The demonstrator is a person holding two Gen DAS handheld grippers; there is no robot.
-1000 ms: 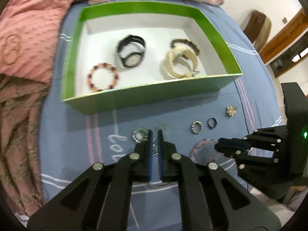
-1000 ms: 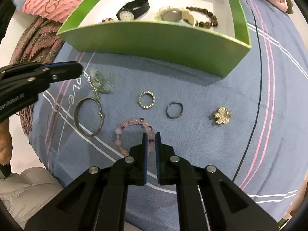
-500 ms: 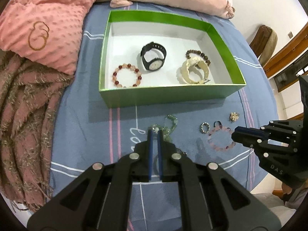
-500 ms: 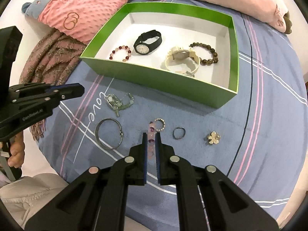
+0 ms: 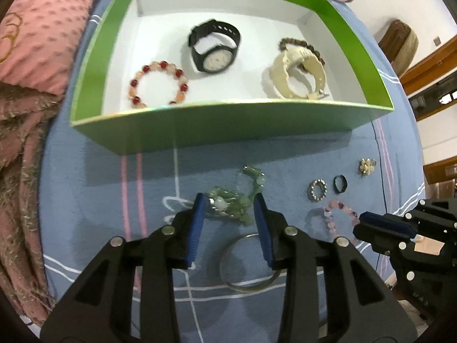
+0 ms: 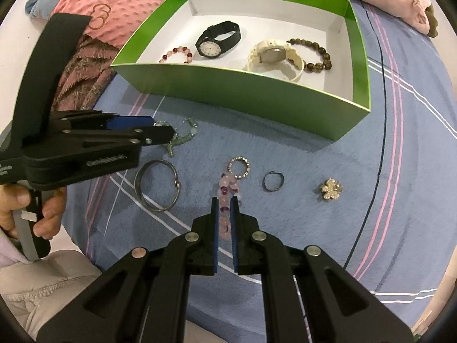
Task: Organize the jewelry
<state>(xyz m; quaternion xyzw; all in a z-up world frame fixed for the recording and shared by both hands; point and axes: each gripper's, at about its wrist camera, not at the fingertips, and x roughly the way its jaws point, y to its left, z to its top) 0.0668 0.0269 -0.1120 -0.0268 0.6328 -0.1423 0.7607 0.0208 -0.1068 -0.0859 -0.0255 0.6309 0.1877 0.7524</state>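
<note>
The left black two-finger tongs (image 5: 230, 210) stand with their blue-padded fingers (image 5: 197, 223) spread wide apart, tips pointing forward and low. In the right wrist view a bare hand (image 6: 34, 208) grips the handle beneath them, fingers curled round it. The right black two-finger tongs (image 6: 225, 200) have their blue pads (image 6: 214, 223) drawn close together with only a narrow gap, pinching a pink beaded bracelet (image 6: 227, 188).

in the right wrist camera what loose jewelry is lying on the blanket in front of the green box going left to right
green bead bracelet → metal bangle → sparkly ring → dark ring → flower brooch. The pink bead bracelet, gripped in the right tongs, overlaps the sparkly ring, so I left it out.
</note>
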